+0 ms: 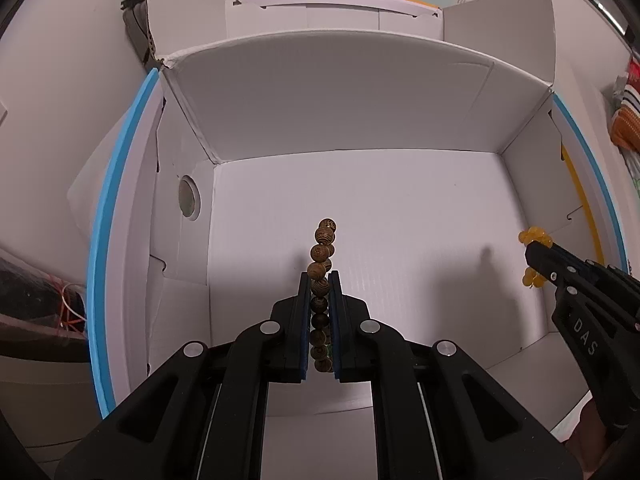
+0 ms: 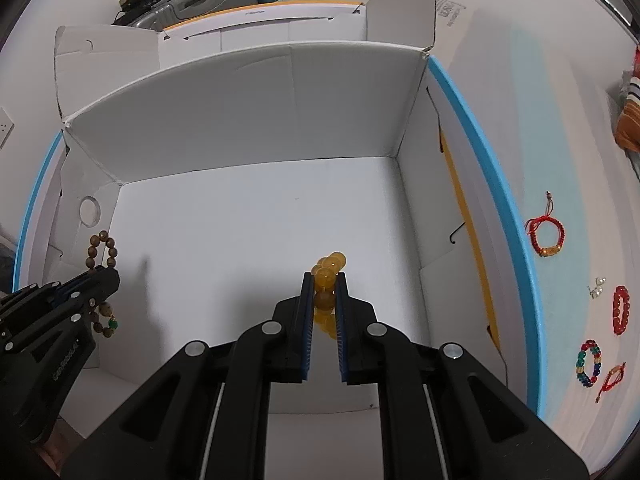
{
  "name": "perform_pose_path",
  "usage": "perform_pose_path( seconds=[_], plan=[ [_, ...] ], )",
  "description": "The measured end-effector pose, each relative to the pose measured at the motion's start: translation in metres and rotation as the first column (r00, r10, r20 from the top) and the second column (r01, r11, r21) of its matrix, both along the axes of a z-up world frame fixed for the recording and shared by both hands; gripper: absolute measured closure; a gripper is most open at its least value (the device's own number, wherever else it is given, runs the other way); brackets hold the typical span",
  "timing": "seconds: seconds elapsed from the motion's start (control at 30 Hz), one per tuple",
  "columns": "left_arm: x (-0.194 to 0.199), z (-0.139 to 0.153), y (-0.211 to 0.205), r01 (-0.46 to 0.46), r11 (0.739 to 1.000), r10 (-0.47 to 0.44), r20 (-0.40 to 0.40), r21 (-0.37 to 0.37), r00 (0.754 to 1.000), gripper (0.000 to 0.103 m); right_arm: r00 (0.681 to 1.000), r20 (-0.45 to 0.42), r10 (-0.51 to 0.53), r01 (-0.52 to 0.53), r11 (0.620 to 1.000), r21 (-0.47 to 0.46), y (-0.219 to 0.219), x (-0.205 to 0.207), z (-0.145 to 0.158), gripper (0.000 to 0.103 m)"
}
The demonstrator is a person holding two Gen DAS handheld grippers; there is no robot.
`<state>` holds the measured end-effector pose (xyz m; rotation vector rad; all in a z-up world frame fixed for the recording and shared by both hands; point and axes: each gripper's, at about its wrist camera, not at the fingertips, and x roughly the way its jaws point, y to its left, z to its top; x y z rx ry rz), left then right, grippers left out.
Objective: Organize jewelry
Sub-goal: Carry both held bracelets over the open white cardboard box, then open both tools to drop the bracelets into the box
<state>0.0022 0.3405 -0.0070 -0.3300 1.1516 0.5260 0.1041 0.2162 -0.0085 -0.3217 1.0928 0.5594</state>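
My left gripper (image 1: pixel 320 278) is shut on a brown wooden bead bracelet (image 1: pixel 322 252) and holds it above the floor of an open white cardboard box (image 1: pixel 360 200). My right gripper (image 2: pixel 325 278) is shut on a yellow amber bead bracelet (image 2: pixel 330 266), also over the box floor. In the left wrist view the right gripper (image 1: pixel 534 248) with the yellow beads (image 1: pixel 536 236) is at the right wall. In the right wrist view the left gripper (image 2: pixel 108 274) with the brown bracelet (image 2: pixel 105 250) is at the left wall.
The box (image 2: pixel 260 220) has tall white walls and raised flaps. To its right on the pale blue mat lie a red cord bracelet (image 2: pixel 546 236), a red bead bracelet (image 2: pixel 621 310), a multicoloured bead bracelet (image 2: pixel 589 362), small silver earrings (image 2: pixel 596 286) and an orange cord (image 2: pixel 612 378).
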Motion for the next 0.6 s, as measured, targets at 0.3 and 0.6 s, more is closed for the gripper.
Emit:
perform_pose_path(
  seconds=[0.3,0.6],
  plan=[
    [0.001,0.004,0.001,-0.016,1.000,0.016,0.012,0.001,1.000,0.081,1.000,0.019,0.006,-0.006,1.000,0.009,0.000,0.003,0.003,0.083],
    [-0.012,0.034,-0.005,-0.026,0.996,0.017,0.100,0.083,0.995,0.020,0.996,0.085,0.012,-0.017,0.999,0.051,-0.008,0.000,0.023,0.037]
  ],
)
